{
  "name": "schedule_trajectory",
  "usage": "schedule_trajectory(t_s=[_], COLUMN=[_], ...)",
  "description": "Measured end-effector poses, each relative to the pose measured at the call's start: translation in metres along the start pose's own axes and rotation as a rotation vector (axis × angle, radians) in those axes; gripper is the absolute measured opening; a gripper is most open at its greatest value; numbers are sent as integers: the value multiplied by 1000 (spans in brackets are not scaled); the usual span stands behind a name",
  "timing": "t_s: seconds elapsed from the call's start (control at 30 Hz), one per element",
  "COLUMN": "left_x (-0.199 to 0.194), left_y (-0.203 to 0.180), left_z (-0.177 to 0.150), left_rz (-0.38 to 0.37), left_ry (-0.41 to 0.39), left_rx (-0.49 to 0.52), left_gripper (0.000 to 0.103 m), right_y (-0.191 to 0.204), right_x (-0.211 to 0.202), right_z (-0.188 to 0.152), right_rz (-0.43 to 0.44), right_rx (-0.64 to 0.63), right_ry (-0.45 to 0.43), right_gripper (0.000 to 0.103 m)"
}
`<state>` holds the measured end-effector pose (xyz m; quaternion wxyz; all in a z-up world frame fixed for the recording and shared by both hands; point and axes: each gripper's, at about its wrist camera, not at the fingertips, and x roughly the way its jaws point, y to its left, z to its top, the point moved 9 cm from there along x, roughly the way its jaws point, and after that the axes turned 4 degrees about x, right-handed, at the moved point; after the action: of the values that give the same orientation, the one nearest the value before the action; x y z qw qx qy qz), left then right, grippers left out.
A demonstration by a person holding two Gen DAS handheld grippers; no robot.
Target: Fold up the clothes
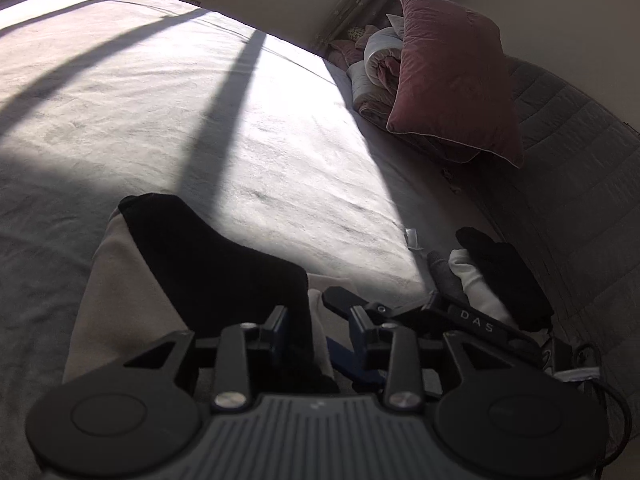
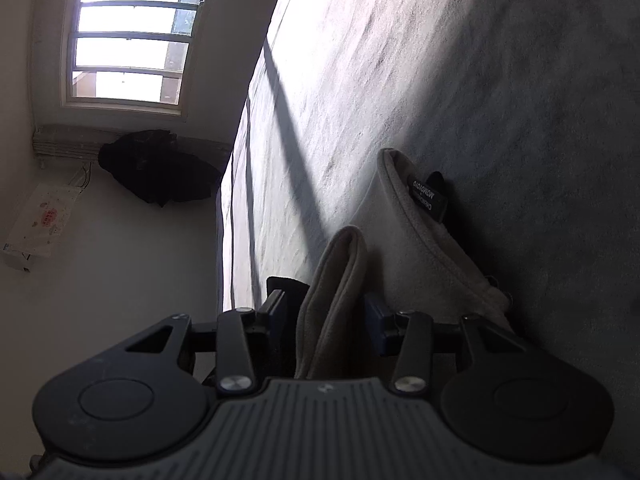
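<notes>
A wide bed (image 1: 200,100) (partly sunlit) is seen, and on its near part a beige garment (image 1: 120,300) with a black panel is laid. The left tongs (image 1: 318,332) are held apart, black cloth lying between them unpressed. A beige fold (image 2: 336,300) is framed by the parted right tongs (image 2: 326,320).

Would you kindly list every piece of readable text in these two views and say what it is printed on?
"DAS": white letters on the right tool's black arm.
"MONOTOTO", roughly: black neck label of the beige garment; blurred, uncertain.
Smaller line on that label: unreadable.
Red marks on the wall paper: unreadable.
</notes>
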<state>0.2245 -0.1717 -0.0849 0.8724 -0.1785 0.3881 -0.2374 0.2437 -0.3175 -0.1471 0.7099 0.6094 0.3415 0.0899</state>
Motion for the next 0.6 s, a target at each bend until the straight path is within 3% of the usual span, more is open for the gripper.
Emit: schedule_trajectory(t_s=[0.13, 0.33, 0.6], left_x=[-19, -46, -50], left_y=[7, 31, 85], left_z=[9, 25, 13], left_rz=[-62, -69, 88], left_ry=[-29, -84, -107], left_rx=[-54, -110, -117], left_gripper=[41, 41, 38], right_y=[0, 6, 16], right_x=[-7, -15, -7], right_z=[3, 6, -7], right_rz=[27, 56, -65], right_rx=[54, 82, -17], right_ry=[6, 4, 34], right_gripper=[50, 62, 72])
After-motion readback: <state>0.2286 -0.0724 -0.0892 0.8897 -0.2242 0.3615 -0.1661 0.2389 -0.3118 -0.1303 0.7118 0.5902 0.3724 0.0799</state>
